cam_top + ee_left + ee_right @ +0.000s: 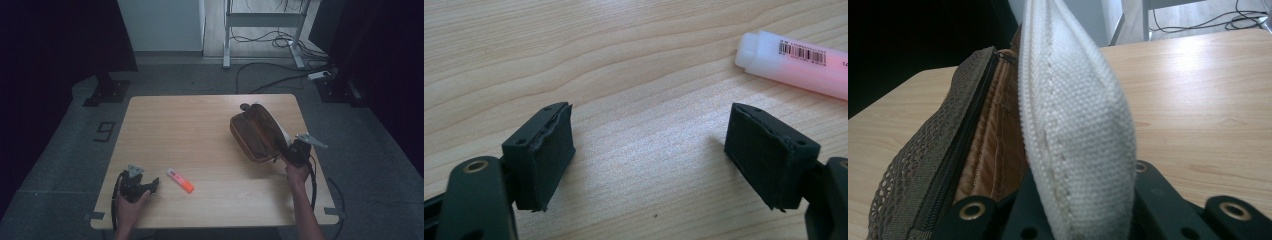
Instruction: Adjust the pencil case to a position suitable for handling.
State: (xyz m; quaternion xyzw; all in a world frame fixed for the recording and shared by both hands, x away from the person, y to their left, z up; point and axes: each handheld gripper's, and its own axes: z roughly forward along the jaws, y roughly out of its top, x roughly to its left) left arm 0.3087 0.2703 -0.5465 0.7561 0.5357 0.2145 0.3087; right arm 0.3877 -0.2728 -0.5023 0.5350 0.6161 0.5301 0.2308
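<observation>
Left tongs (pixel 649 160) wide, empty; right tongs (pixel 294 150) pinching pouch (pixel 257 132).

My table (pixel 200 130) is pale wood with wavy grain; the marker (pixel 180 181) on it is orange-pink with a white cap and a black barcode. The pouch (pixel 256 134) is brown — olive mesh, dark zipper, cream woven side; my jaws are black.

The white pouch flap (pixel 1078 125) hides the right hand-held gripper (pixel 1075 200) jaws (grip unreadable); the pink marker (pixel 799 62) runs off the frame's right edge.
</observation>
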